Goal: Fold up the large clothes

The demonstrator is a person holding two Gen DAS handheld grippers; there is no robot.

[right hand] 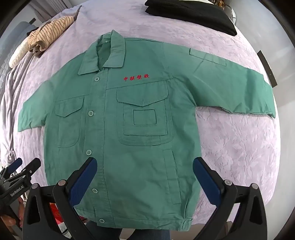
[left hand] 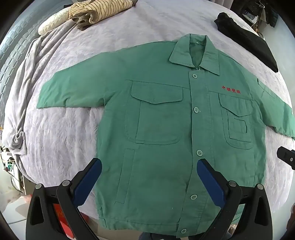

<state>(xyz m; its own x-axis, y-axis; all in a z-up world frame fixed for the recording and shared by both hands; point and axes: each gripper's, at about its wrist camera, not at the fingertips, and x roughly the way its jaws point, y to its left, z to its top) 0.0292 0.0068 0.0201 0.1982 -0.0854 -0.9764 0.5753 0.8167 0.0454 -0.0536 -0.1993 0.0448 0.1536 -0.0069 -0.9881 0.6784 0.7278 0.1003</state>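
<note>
Left hand-held gripper [left hand: 149,177] of mine hangs released, its two blue-padded fingers spread wide above the lower front of a large green cotton work jacket [left hand: 166,129], grasping nothing. From this left wrist view the jacket lies face up and buttoned on a bed covered with a pale lilac crinkled bedspread [left hand: 64,138], collar pointing away from me, hem nearest me. Its sleeve on this side reaches out flat toward the bed's edge. A bunched cream garment with dark stripes [left hand: 99,11] sits near the far end of the bed, and a folded black garment [left hand: 247,40] lies beyond the collar, apart from the jacket. My other gripper's tip shows at the right edge.

From the right wrist view, my right hand-held gripper [right hand: 145,175] is likewise released, fingers wide apart over the jacket's hem area, holding nothing. Red embroidered characters [right hand: 136,78] sit above the chest pocket. The sleeve on this side stretches flat toward the right.

I judge the folding not yet begun: the jacket is spread smooth, both sleeves out, no fold made. Every fold is left to do.
</note>
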